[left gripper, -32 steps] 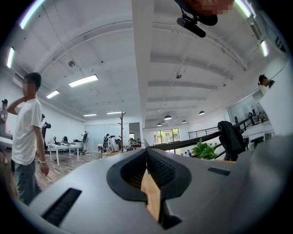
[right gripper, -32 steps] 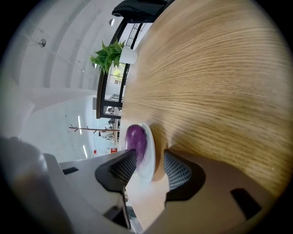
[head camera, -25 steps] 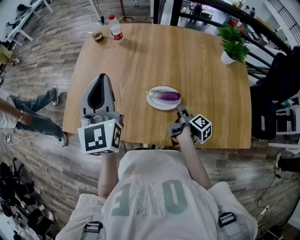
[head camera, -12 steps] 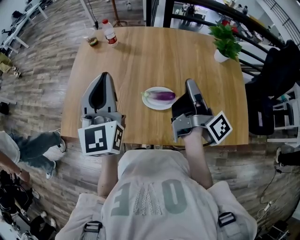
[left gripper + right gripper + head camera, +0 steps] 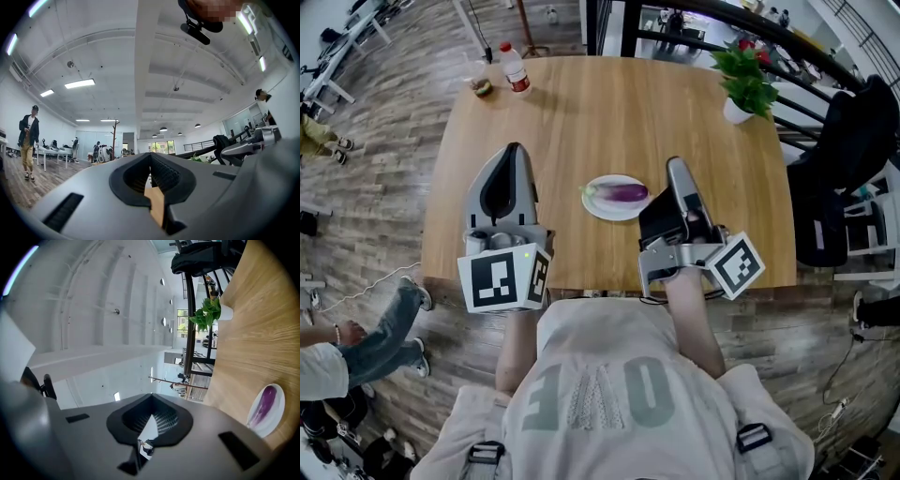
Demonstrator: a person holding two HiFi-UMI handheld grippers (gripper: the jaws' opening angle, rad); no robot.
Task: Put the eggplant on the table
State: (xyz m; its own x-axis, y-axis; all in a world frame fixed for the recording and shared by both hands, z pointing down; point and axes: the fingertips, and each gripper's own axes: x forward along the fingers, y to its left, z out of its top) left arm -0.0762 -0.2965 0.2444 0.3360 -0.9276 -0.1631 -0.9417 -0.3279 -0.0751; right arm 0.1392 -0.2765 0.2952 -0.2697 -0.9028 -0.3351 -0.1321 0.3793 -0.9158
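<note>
**Both grippers closed on nothing; eggplant lying on plate**

The left gripper (image 5: 513, 152) and the right gripper (image 5: 675, 164) are held over the near part of the table (image 5: 675, 103), each with its jaws brought together and empty. Between them, just beside the right gripper, the eggplant (image 5: 624, 193) is seen lying lengthwise on a white plate (image 5: 614, 216), not on the bare wood. It is slim and glossy purple, greenish at its left end. It is judged light, firm and smooth-skinned, so slippage is to be expected. The thick middle is recommended for the grasp.
</note>
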